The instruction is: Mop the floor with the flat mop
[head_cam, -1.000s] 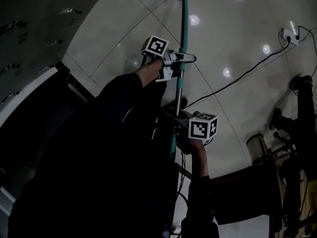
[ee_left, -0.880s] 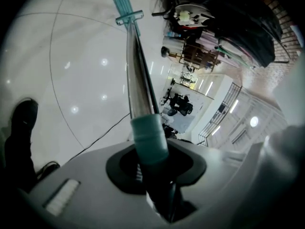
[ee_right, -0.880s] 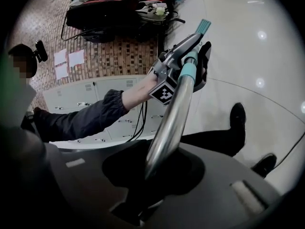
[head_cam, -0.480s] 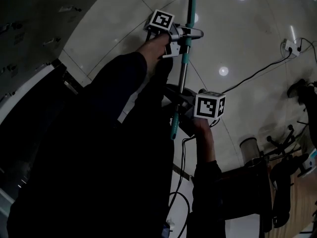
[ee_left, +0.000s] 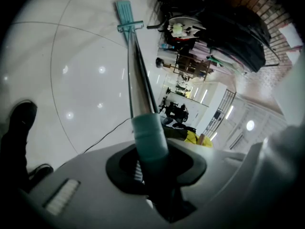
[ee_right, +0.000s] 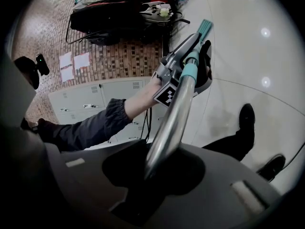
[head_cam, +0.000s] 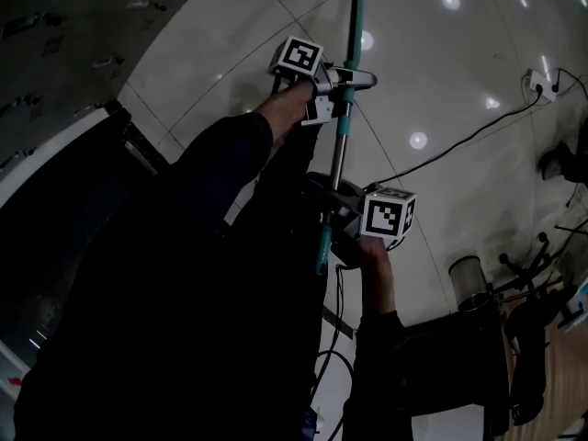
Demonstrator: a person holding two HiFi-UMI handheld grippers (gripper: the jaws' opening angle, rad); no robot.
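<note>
Pale glossy floor tiles (head_cam: 441, 81), dotted with reflected ceiling lights, are filling the upper half of the head view. A person is standing over them, working a flat mop with a gripper in each hand. The left gripper (head_cam: 347, 79), reaching out at 12 o'clock, is pinching the mop pole (head_cam: 336, 159) on its teal sleeve (ee_left: 149, 140). The right gripper (head_cam: 333, 202), nearer the body, is clamping the bare metal stretch of the same pole. The mop head (ee_left: 125, 13) is lying flat on the tiles at the pole's far end, at 12 o'clock in the left gripper view.

The pole is looking stiff and fairly light. Its polished metal is probably slippery, so the teal sleeve seems the surer hold, and two spaced grips should be giving good leverage.

Bare tile is lying open from 12 to 1 o'clock. A black cable (head_cam: 464, 139) is trailing across the floor at 2 o'clock. Dark furniture with a pale edge (head_cam: 55, 159) is crowding 9 o'clock, and a cylindrical container (head_cam: 464, 272) is standing at 4 o'clock.
</note>
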